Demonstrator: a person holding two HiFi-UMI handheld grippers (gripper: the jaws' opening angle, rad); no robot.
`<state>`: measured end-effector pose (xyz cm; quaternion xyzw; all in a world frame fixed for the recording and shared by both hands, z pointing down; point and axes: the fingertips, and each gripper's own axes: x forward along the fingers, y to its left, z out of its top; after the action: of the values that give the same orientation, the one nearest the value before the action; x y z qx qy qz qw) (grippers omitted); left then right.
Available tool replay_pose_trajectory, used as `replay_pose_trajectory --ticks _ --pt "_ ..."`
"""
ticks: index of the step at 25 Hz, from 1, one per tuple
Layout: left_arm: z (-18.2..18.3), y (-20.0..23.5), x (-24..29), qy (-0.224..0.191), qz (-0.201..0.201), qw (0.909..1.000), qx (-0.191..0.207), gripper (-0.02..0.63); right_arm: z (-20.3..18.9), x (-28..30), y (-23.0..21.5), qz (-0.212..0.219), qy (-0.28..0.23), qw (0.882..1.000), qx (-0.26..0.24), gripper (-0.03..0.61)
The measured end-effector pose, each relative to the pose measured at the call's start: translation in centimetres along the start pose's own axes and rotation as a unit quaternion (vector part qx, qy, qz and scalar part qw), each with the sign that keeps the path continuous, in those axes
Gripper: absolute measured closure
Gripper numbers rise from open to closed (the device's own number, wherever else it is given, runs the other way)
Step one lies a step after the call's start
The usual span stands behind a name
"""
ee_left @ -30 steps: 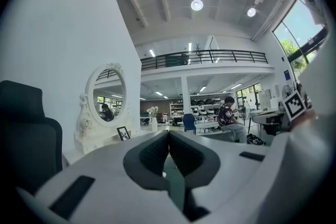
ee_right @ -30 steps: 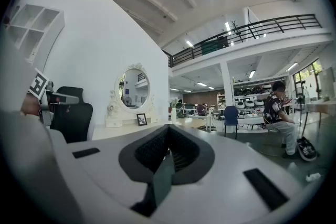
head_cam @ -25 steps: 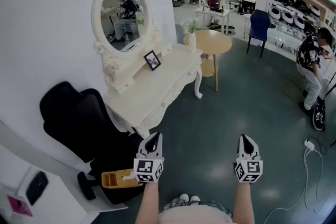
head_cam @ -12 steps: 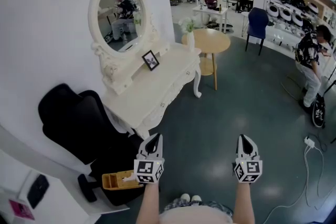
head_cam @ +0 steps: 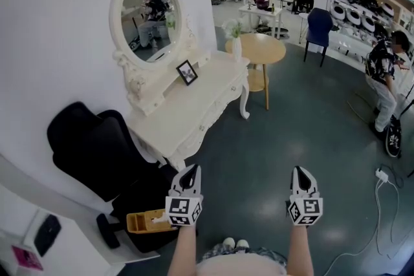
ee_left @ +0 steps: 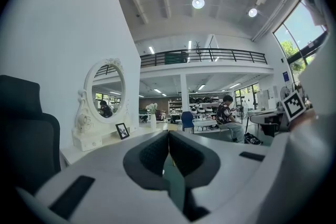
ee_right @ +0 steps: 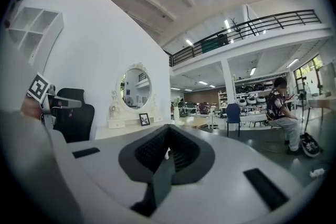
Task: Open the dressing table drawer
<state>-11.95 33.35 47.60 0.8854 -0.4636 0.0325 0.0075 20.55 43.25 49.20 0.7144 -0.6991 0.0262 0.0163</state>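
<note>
The white dressing table stands against the wall at the left, its drawer fronts facing the green floor. On it are an oval mirror, a small picture frame and a white vase. My left gripper and right gripper are held side by side low in the head view, well short of the table. Both are shut with nothing in them. The left gripper view shows closed jaws with the mirror far ahead. The right gripper view shows closed jaws and the mirror.
A black office chair sits just left of my left gripper, with a yellow box beside it. A round wooden table stands past the dressing table, and a blue chair farther back. A person is at the right, near a floor cable.
</note>
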Motion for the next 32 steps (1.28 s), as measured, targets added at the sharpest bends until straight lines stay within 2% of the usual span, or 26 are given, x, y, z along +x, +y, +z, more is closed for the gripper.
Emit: replay_pose_trajectory --ticks 8,14,16,21,32 --pt "-0.2 0.6 0.1 0.007 0.003 1.0000 -0.001 0.586 0.1 0.6 0.6 0.015 -0.005 1.000 0.010 0.559" --pt "-1.0 0.8 0.4 0.013 0.000 0.9999 -0.004 0.586 0.2 1.4 0.9 0.024 -0.015 0.999 0.034 0.275" --pt "-1.1 0.9 0.6 0.014 -0.002 0.9999 -0.004 0.586 0.3 1.6 1.0 0.024 -0.021 0.999 0.040 0.211" --pt "-1.1 1.6 1.1 0.016 -0.004 0.9999 -0.006 0.586 0.5 2.3 1.3 0.023 -0.019 0.999 0.042 0.187" --pt "-2.0 3.0 2.4 0.023 -0.008 0.9997 0.005 0.586 -0.5 4.1 2.2 0.023 -0.023 0.998 0.054 0.187"
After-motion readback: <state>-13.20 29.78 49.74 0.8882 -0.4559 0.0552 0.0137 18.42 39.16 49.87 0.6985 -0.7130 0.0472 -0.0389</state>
